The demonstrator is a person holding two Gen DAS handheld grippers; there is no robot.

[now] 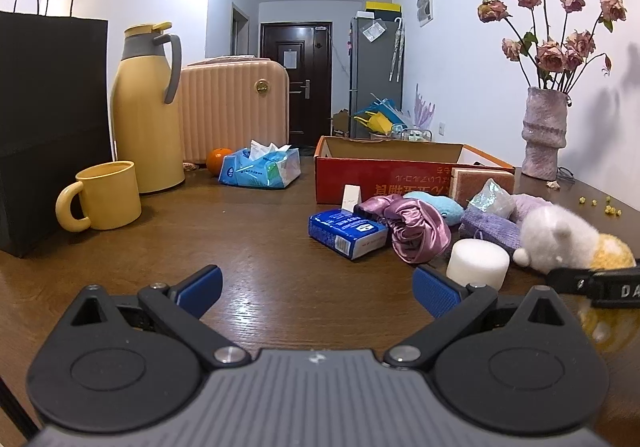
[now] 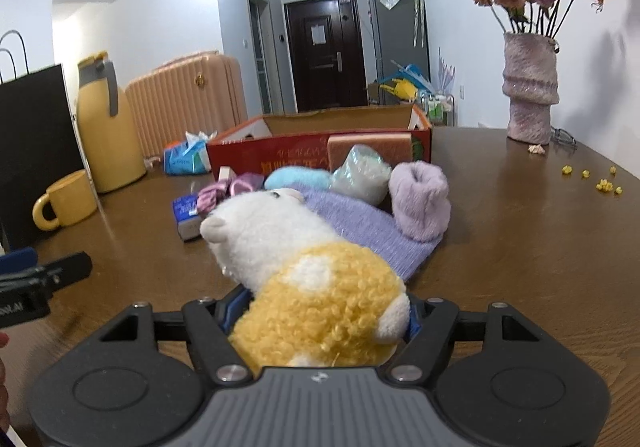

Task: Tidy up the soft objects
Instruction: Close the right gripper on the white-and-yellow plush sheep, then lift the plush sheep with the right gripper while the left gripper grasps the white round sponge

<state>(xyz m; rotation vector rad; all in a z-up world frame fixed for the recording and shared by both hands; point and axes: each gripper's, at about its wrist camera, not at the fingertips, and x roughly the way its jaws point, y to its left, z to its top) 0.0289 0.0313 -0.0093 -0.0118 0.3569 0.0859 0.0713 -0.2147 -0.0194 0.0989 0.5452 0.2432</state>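
The right gripper has its two blue-padded jaws closed about halfway around the yellow curly rear of a white-and-yellow plush toy animal, and the fleece bulges between them, so the toy looks pinched rather than merely bracketed. The toy lies straight ahead of that gripper, its white head pointing away and resting against a lilac knitted cloth. Beyond it stands the open red cardboard box, the likely place for the soft things.

To do this step well, I judge the grip should bite deep into the stuffing, not just the loose pile, before any lift; fleece alone may slip. Lifting straight up first should free the head from the lilac cloth and the fluffy lilac sock just ahead and to the right, so neither drags along. Then carry it forward over the near wall of the box and let go low inside.

The left gripper stands wide open and empty above the brown wooden table, with a white foam cylinder just ahead of its right finger
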